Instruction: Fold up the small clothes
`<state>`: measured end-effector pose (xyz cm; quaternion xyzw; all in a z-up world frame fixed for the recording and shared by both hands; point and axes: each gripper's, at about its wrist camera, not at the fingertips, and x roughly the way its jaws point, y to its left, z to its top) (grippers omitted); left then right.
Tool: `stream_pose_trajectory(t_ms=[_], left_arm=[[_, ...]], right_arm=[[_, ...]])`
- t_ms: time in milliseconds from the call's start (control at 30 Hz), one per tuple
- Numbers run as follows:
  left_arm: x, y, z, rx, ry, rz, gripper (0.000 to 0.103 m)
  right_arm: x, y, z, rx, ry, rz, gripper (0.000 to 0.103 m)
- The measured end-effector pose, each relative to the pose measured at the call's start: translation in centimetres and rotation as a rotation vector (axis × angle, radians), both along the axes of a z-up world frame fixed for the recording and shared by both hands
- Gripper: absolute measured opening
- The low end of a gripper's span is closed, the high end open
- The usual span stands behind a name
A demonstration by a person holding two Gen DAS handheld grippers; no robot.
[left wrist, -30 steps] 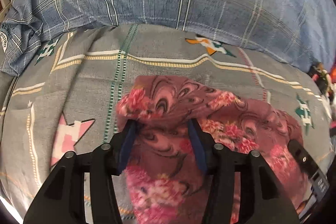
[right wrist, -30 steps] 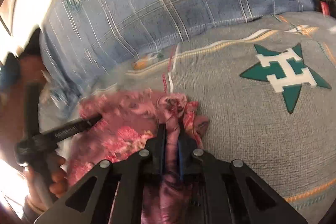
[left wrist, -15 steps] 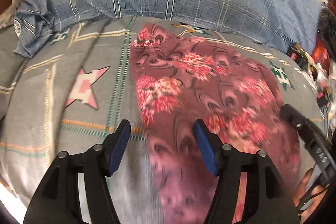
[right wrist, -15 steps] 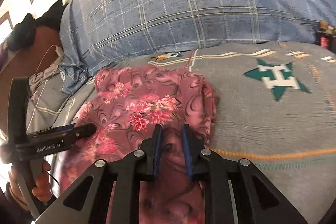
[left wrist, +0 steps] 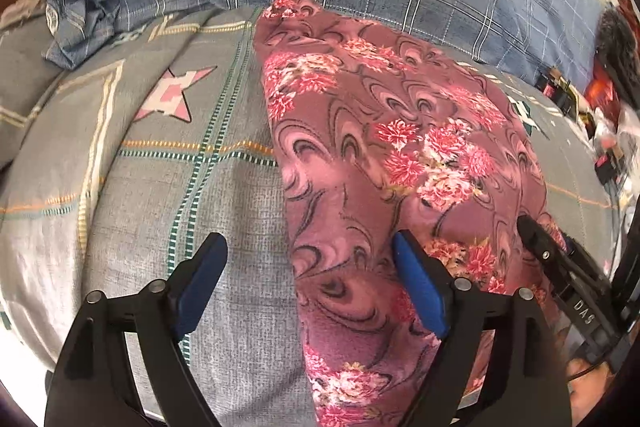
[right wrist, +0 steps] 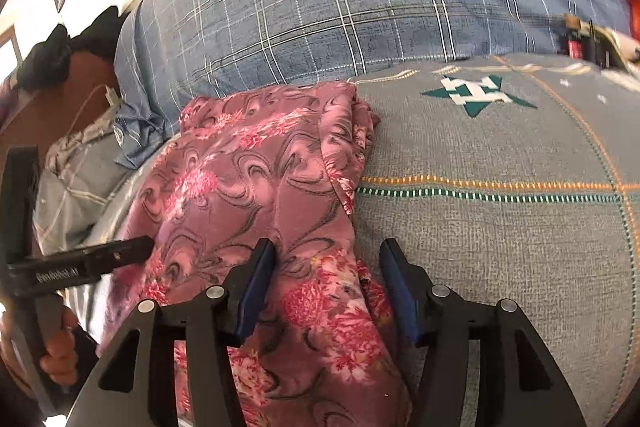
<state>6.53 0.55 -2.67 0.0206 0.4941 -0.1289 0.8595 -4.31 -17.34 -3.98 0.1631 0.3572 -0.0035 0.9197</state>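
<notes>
On the bed, your floral garment lies folded lengthwise, not compact yet. Both grippers' jaws are opening, gripping nothing.

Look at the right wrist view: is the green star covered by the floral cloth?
No. The green star lies bare on the grey sheet, well to the right of the floral cloth.

Bright daylight, glary fisheye edges

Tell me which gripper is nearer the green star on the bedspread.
Right. The right gripper straddles the floral garment's right edge, the green star beyond it. The left gripper straddles the garment's opposite edge, farther away.
</notes>
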Motion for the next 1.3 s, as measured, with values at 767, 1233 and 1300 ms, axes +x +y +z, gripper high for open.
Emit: stream_pose_trajectory(t_ms=[767,1233,1300], left_arm=[[0.8,2.0,-0.9,-0.107,0.099,0.003,0.102],[9.3,1.0,0.7,-0.179,0.115,0.089,0.100],[10.3,-0.1,-1.0,-0.122,0.140,0.096,0.100]], right_arm=[[2.9,-3.7,-0.3,0.264,0.061,-0.055,0.017],[9.5,-4.2,3.7,0.240,-0.036,-0.033,0.006],[9.3,-5.5,3.2,0.268,-0.043,-0.097,0.005]])
